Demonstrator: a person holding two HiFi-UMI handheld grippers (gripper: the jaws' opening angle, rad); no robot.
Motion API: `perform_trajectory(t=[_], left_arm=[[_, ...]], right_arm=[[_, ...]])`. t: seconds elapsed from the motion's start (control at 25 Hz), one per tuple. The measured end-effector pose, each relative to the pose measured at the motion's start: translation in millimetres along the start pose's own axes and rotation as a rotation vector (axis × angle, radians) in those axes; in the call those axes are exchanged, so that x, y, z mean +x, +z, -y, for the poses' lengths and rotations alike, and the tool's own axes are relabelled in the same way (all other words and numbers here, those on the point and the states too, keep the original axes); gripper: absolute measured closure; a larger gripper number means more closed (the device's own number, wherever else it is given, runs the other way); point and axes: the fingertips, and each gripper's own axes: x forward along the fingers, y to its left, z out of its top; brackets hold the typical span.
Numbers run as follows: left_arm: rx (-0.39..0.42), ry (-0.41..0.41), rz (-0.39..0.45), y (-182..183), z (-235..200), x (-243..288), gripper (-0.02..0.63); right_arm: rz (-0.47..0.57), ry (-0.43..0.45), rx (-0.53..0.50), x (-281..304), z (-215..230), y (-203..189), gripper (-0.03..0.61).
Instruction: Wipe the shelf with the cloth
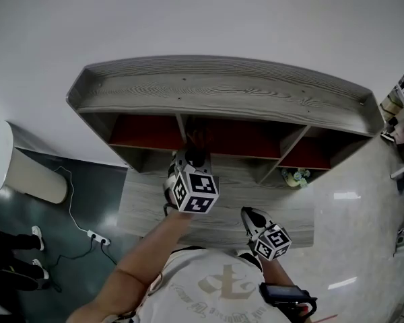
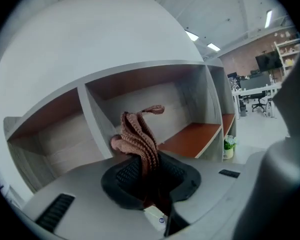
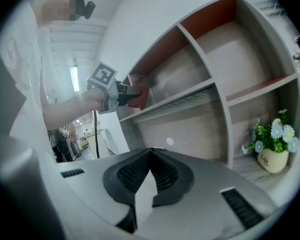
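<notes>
A: Right gripper [image 3: 150,156], in front of the shelf [image 1: 222,93]: jaws together, empty; likely parked clear
B: Left gripper [image 2: 146,166] clamps the cloth [image 2: 137,134] at the shelf's middle bay, bunched upward, presumably to wipe inside
A: Cloth touching the shelf board?
B: Cannot tell; head view hides it

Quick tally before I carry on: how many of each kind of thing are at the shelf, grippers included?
Shelf unit: 1
Cloth: 1
Potted plant: 1
Grippers: 2, the left gripper and the right gripper
Total: 5
</notes>
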Motion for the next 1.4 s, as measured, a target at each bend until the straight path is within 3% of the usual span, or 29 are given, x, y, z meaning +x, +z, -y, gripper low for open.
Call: perform_trajectory(t=[0.44, 0.72, 0.92, 1.12, 1.4], left_arm=[[0.131, 0.142, -0.210, 0.7, -0.8, 48.7, 0.537], [0.086, 0.156, -0.332, -8.3, 1.5, 72.1, 0.537], [0.074, 0.168, -0.465, -27.4, 5.1, 89.5, 0.537], [0.027, 0.210, -0.506, -29.4, 1.6, 101.1, 0.537], [-0.075, 0.118, -0.520, -29.8, 8.3, 109.1, 0.542]], right_arm=[[0.004, 0.069, 0.005, -19.3, 33.5, 7.9, 0.574], [0.008, 0.113, 0.008, -26.2, 48.9, 11.6, 0.574], [0.006, 0.135, 0.016, -33.5, 60.1, 10.0, 0.574], [0.007, 0.145, 0.028, -41.5, 72.5, 8.3, 0.574], [0.019, 0.137, 0.065, -48.3, 89.7, 6.7, 0.574]])
